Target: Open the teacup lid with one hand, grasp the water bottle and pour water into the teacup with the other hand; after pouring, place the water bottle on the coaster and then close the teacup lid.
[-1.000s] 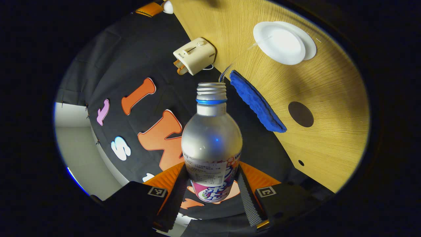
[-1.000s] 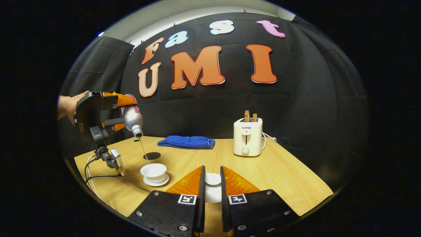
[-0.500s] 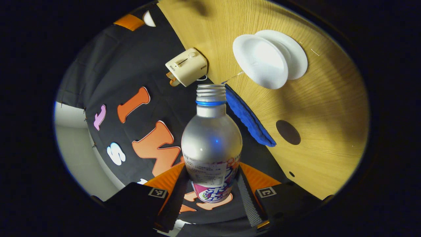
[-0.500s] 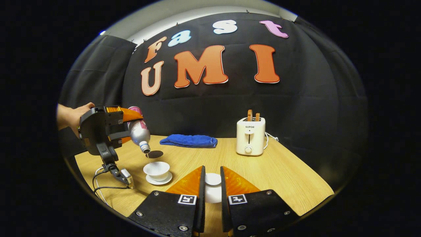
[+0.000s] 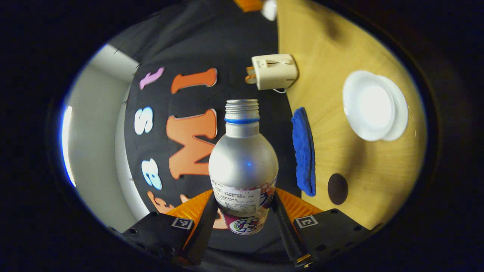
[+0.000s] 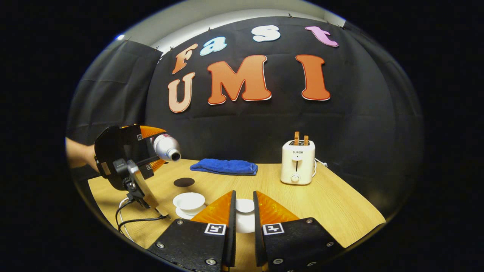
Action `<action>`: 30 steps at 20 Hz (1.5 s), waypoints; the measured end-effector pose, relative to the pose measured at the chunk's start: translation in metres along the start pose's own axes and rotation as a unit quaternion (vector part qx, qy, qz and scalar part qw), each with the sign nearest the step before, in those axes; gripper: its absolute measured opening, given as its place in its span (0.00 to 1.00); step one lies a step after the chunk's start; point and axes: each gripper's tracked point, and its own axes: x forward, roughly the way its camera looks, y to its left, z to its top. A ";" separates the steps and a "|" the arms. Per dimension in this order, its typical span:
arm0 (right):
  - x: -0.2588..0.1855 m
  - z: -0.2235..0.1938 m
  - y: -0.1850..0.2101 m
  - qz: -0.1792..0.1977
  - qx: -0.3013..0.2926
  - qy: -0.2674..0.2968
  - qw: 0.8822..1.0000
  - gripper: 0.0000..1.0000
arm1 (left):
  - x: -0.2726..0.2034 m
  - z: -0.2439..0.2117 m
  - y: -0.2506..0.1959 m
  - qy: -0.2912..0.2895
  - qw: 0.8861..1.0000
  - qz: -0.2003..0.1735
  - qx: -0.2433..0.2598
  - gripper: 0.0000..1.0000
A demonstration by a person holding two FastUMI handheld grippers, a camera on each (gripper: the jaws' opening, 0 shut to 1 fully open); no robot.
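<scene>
My left gripper (image 5: 244,206) is shut on the lower body of a silver water bottle (image 5: 243,162) with an uncapped mouth and a blue neck ring. In the right gripper view the bottle (image 6: 166,147) lies about level in the air, left of and above the white teacup (image 6: 189,200) on its saucer. No water runs from it. The lidless teacup (image 5: 368,105) is on the table beside the dark round coaster (image 5: 337,188). My right gripper (image 6: 244,200) is shut on the white teacup lid (image 6: 245,206), held low over the table right of the cup.
A blue folded cloth (image 6: 224,166) lies at the back of the wooden table (image 6: 332,211), behind the coaster (image 6: 184,182). A cream toaster (image 6: 298,162) stands at the back right. A hand (image 6: 77,156) holds the left gripper, and its cable (image 6: 132,217) trails near the front left edge.
The bottle has tipped back from a downward pour to about level, and the water stream has stopped. The left gripper has drawn back from over the cup. The right gripper still holds the lid.
</scene>
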 end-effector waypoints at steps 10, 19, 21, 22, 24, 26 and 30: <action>0.020 0.002 0.041 0.030 -0.023 0.006 0.999 0.21 | 0.002 0.001 0.046 0.000 0.889 0.104 -0.445 0.82; 0.051 -0.015 0.069 0.051 -0.024 0.028 0.998 0.21 | 0.024 -0.017 0.005 0.060 0.733 0.079 -0.673 0.83; 0.058 -0.020 0.073 0.053 -0.031 0.035 0.997 0.21 | 0.029 -0.022 -0.012 0.080 0.709 0.055 -0.699 0.83; 0.061 -0.023 0.076 0.055 -0.034 0.037 0.997 0.21 | 0.034 -0.025 -0.023 0.091 0.695 0.042 -0.712 0.82; 0.068 -0.026 0.081 0.060 -0.035 0.041 0.997 0.21 | 0.040 -0.031 -0.040 0.113 0.673 0.020 -0.730 0.83; 0.073 -0.027 0.086 0.067 -0.034 0.044 0.996 0.21 | 0.043 -0.028 -0.053 0.129 0.656 -0.002 -0.743 0.87; 0.084 -0.036 0.094 0.078 -0.037 0.053 0.995 0.21 | 0.040 -0.032 -0.078 0.164 0.652 -0.030 -0.739 0.82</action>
